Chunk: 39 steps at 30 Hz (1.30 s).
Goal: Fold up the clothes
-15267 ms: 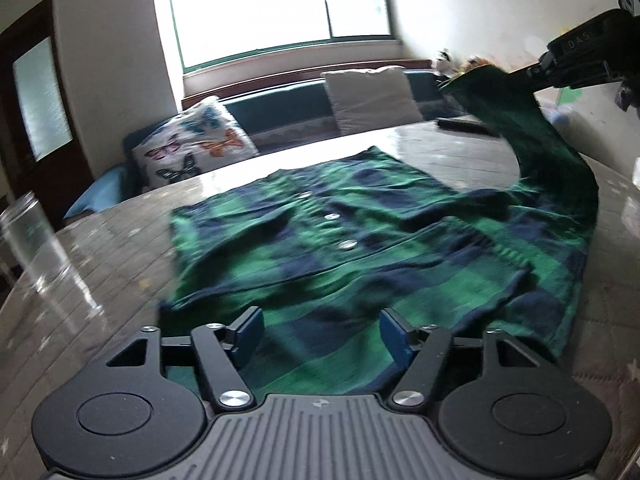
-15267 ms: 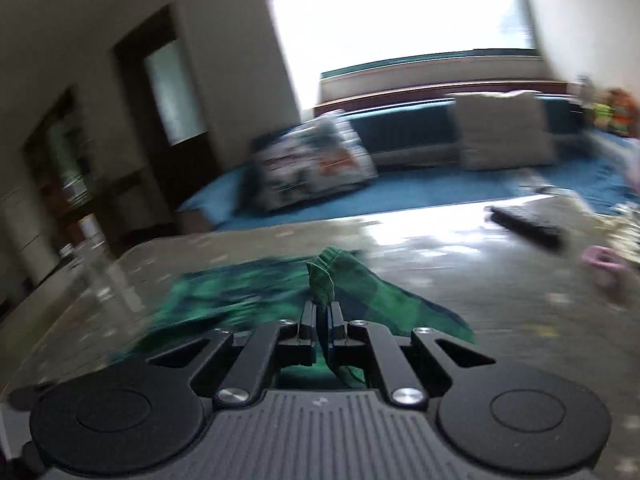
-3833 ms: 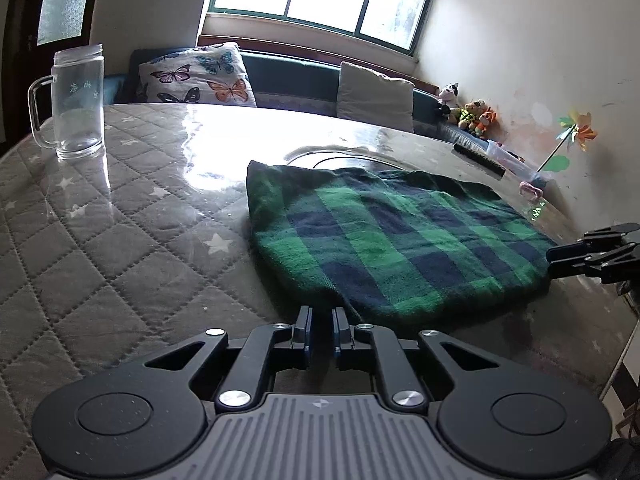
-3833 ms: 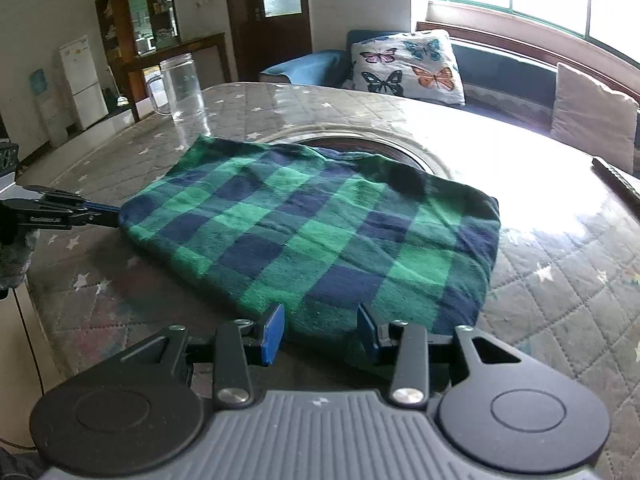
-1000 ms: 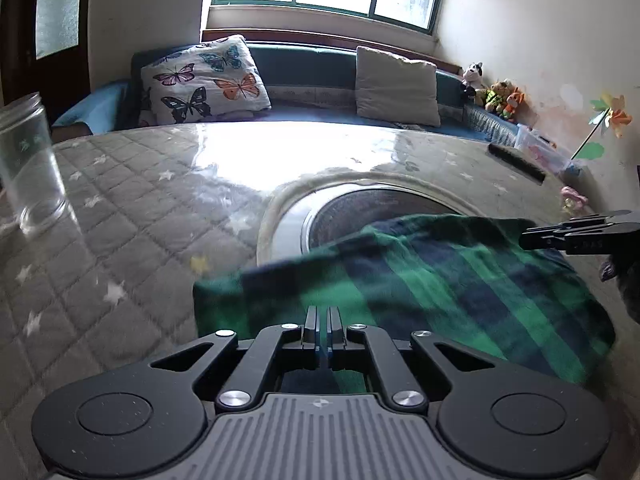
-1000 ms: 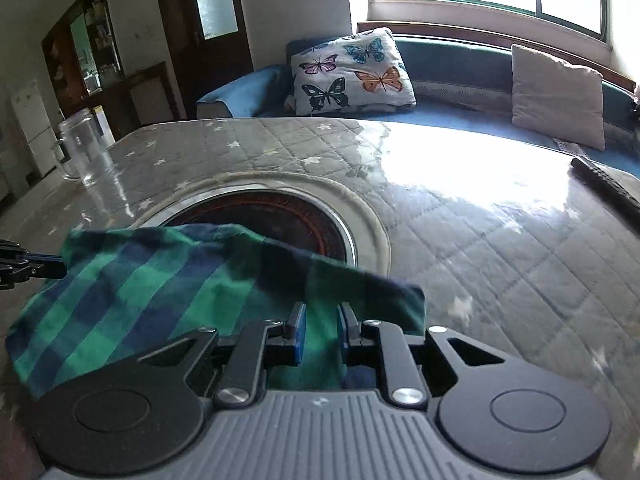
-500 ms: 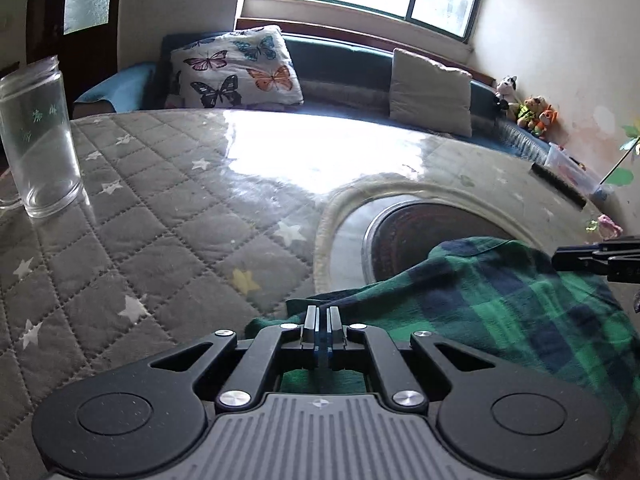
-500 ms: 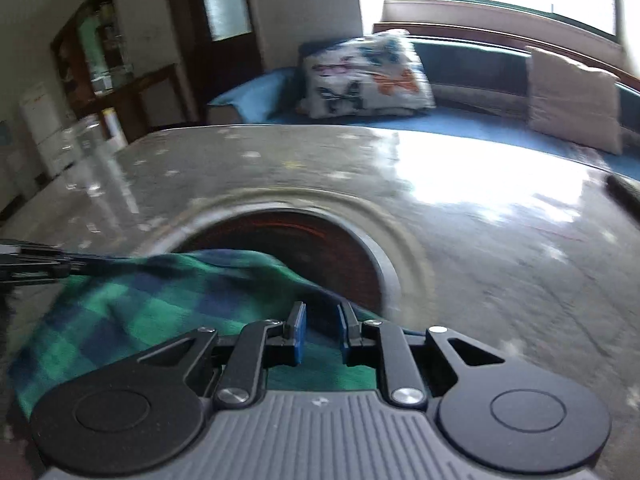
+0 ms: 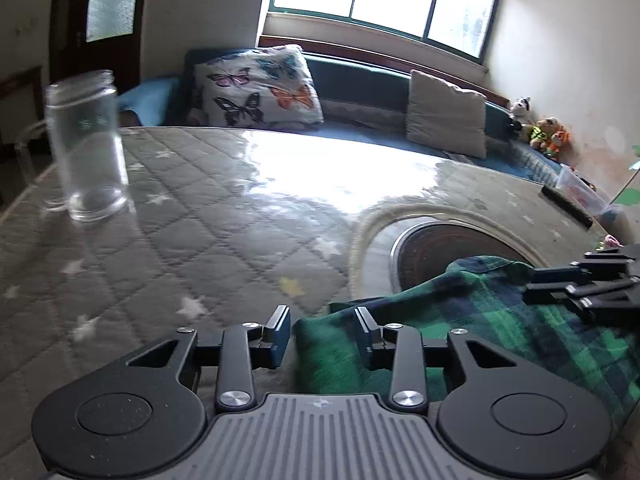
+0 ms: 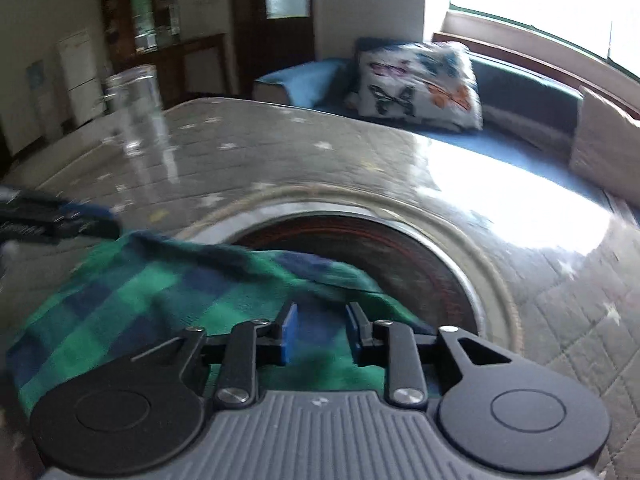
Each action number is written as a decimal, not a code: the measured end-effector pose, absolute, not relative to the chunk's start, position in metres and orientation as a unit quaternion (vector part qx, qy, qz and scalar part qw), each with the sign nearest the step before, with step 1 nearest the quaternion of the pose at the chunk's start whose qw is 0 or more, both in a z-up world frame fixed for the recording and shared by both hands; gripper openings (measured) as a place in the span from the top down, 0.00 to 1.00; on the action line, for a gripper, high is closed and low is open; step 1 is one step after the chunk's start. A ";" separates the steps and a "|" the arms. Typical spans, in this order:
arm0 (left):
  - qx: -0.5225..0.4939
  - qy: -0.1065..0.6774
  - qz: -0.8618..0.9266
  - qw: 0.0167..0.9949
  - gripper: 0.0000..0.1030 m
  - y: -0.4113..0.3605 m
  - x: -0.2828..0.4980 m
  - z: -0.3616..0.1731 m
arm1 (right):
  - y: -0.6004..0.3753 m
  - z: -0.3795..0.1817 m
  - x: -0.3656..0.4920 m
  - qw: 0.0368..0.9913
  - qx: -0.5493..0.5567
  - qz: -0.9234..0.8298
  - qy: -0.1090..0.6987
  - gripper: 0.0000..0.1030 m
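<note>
Green and blue checked cloth, the folded shirt (image 9: 500, 320), lies right at my fingertips on the grey quilted table cover (image 9: 208, 240). I hold 2 grippers. On my left gripper (image 9: 322, 330) the jaws are opening, and the shirt's corner sits in the gap with the blue pads (image 9: 280, 336) not pressing it. On my right gripper (image 10: 320, 332) the jaws are opening too, with cloth under and between them, loose.

I think this step is letting go after a fold. To do it well I should open wider, then lift straight off so no pad drags the fold apart.

Just past my right fingers the shirt's far edge hangs over the round dark plate (image 10: 400, 256) in the table. Past my left fingers the cover is bare, so I have room there. Far off to the left stands a glass mug (image 9: 86, 152); I should stay away from it. The butterfly pillow (image 9: 260, 88) is farthest.
</note>
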<state>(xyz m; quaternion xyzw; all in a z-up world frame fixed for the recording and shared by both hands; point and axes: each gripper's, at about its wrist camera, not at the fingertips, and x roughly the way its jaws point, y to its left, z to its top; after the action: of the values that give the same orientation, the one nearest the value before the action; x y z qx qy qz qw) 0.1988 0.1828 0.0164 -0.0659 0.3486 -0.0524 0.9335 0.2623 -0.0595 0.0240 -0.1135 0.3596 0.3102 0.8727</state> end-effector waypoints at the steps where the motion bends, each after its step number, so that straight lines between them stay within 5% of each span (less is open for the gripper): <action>1: -0.069 0.348 -0.047 0.934 0.53 0.186 0.194 0.018 | -0.054 0.027 0.252 0.868 -0.119 0.325 0.355 0.64; 5: -0.084 0.347 -0.027 0.934 0.36 0.200 0.173 0.021 | -0.025 0.037 0.207 0.841 -0.142 0.397 0.339 0.57; 7: -0.091 0.348 -0.017 0.933 0.20 0.206 0.162 0.022 | -0.006 0.039 0.183 0.826 -0.159 0.432 0.325 0.51; 14: -0.141 0.352 -0.014 0.925 0.17 0.222 0.127 0.017 | 0.060 0.026 0.118 0.774 -0.253 0.507 0.282 0.44; 18: -0.177 0.351 -0.027 0.919 0.19 0.222 0.111 0.014 | 0.080 0.010 0.101 0.770 -0.303 0.489 0.275 0.53; 20: -0.192 0.353 -0.038 0.915 0.19 0.219 0.108 0.012 | 0.080 0.007 0.099 0.776 -0.310 0.476 0.274 0.75; 23: -0.219 0.357 -0.051 0.907 0.19 0.215 0.107 0.009 | 0.074 0.015 0.103 0.784 -0.281 0.478 0.280 0.91; 29: -0.299 0.372 -0.075 0.876 0.22 0.207 0.122 -0.002 | 0.050 0.042 0.112 0.804 -0.201 0.482 0.285 0.94; 32: -0.326 0.379 -0.087 0.862 0.28 0.202 0.133 -0.007 | 0.037 0.053 0.111 0.808 -0.179 0.487 0.280 0.95; 39: -0.361 0.384 -0.104 0.843 0.84 0.194 0.146 -0.016 | 0.014 0.059 0.104 0.802 -0.148 0.508 0.279 0.95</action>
<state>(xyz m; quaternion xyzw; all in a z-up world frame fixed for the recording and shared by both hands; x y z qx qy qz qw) 0.1458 0.1944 -0.0163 -0.3615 0.3844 -0.1044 0.8430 0.1045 0.0140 0.0594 -0.1479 0.2792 0.5077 0.8015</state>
